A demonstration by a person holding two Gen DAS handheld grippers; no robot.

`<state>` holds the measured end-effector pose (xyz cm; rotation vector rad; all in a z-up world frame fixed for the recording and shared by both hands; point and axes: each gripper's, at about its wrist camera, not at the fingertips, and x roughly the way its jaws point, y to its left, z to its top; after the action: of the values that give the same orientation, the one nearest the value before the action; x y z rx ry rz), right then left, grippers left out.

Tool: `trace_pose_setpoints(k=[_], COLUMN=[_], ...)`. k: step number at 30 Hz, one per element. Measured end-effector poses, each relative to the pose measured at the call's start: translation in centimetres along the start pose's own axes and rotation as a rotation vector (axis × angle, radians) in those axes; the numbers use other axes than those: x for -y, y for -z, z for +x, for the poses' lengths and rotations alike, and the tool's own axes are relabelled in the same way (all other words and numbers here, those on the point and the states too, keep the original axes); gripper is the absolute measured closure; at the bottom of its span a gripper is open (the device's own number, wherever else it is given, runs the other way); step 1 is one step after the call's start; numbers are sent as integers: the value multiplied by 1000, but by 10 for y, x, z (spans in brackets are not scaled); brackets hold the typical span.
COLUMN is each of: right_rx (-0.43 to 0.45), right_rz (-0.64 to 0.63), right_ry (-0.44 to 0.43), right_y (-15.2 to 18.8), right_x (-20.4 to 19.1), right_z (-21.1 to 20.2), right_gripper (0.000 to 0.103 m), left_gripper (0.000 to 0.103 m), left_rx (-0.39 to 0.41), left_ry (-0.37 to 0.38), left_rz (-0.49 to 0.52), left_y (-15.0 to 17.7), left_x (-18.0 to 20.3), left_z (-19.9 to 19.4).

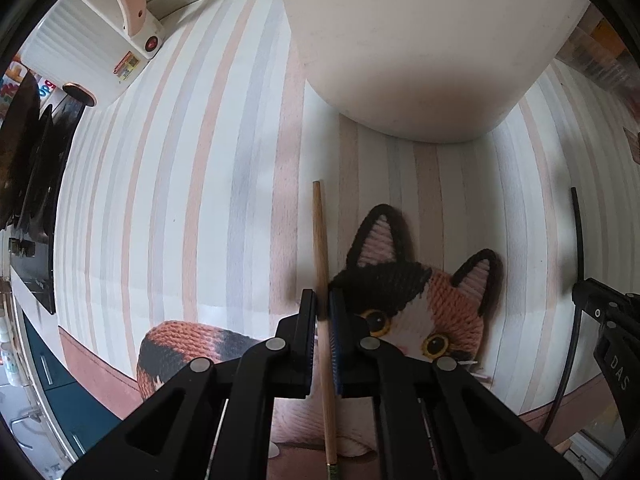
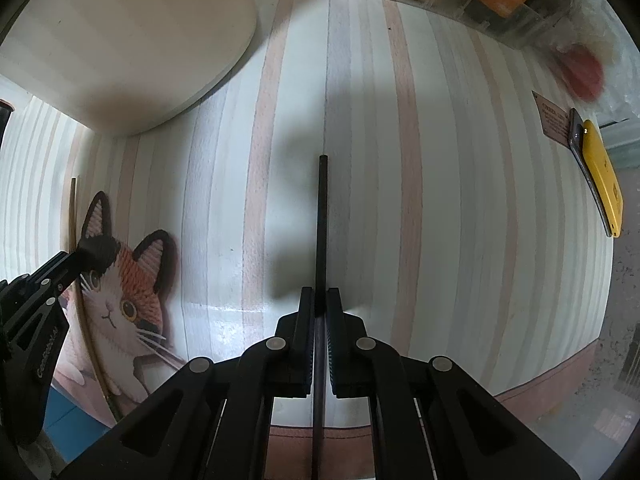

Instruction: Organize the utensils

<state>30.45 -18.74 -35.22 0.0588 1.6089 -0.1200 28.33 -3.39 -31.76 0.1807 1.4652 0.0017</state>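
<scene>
L gripper [image 1: 322,312] clamped on wooden stick [image 1: 320,240], R gripper [image 2: 320,312] on black stick [image 2: 322,220]; white pot [image 1: 420,40] ahead.

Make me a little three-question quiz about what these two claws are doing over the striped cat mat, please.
1. True or false: the left claw is shut on a wooden stick.
2. What does the right claw hold? A) a thin black stick B) a metal fork C) nothing
3. Fill in: the big container standing on the striped mat ahead of both claws is ____ in colour.

Key
1. True; the pads press on the stick from both sides.
2. A.
3. White; it is the white container, and its inside cannot be seen in either view.
</scene>
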Motion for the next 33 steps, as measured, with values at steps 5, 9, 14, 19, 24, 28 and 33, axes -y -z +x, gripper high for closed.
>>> trace_pose_setpoints(k=[5, 9, 14, 19, 24, 28, 33], right_rx=[24, 84, 167, 209, 252, 300, 372], right_rz=[38, 44, 31, 28, 23, 24, 26], right_ry=[-27, -49, -42, -53, -61, -72, -75], right_y=[13, 20, 26, 28, 35, 31, 33], right_x=[6, 6, -2, -2, -8, -10, -10], right_z=[0, -20, -48, -66, -86, -103, -125], right_gripper=[97, 98, 98, 98, 98, 98, 98], left_gripper=[99, 99, 99, 99, 99, 99, 99], left_rx=[44, 90, 142, 181, 220, 269, 329], left_ry=[-14, -21, -27, -19, -7, -19, -29], left_rz=[11, -2, -30, -51, -63, -63, -68], left_y=[5, 11, 15, 21, 25, 28, 27], left_x=[-8, -21, -34, -40, -43, -45, -49], left_z=[-9, -26, -46, -60, -78, -95, -116])
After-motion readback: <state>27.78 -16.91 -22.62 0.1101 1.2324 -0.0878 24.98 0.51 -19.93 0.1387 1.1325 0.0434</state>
